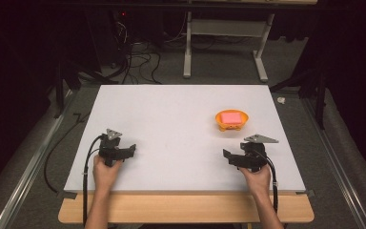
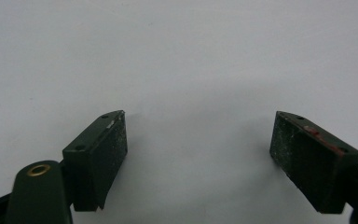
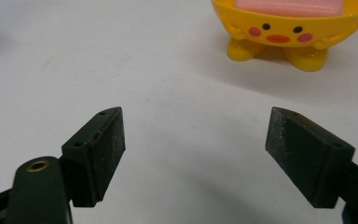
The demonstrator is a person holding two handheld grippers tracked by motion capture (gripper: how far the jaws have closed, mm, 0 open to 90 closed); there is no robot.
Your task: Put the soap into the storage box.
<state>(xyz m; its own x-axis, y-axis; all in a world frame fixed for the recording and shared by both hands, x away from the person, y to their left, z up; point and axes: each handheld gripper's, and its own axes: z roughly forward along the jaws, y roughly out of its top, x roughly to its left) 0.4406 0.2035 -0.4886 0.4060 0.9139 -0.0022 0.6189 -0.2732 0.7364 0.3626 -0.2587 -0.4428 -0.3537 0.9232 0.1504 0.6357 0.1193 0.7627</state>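
**Resting: 2 grippers wide apart, bowl untouched**

Resting low at the near edge of the white table, the left gripper and right gripper both show jaws spread wide, nothing between them. The yellow duck-faced bowl stands ahead of the right gripper, near but apart. It holds a pink block, possibly a sponge; too small to tell.

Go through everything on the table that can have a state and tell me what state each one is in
Left gripper: open, nothing between its jaws, low over the bare white table.
Right gripper: open, nothing between its jaws, apart from the bowl.
Yellow chick bowl: upright on its feet, untouched.
Pink block: lying inside the bowl.
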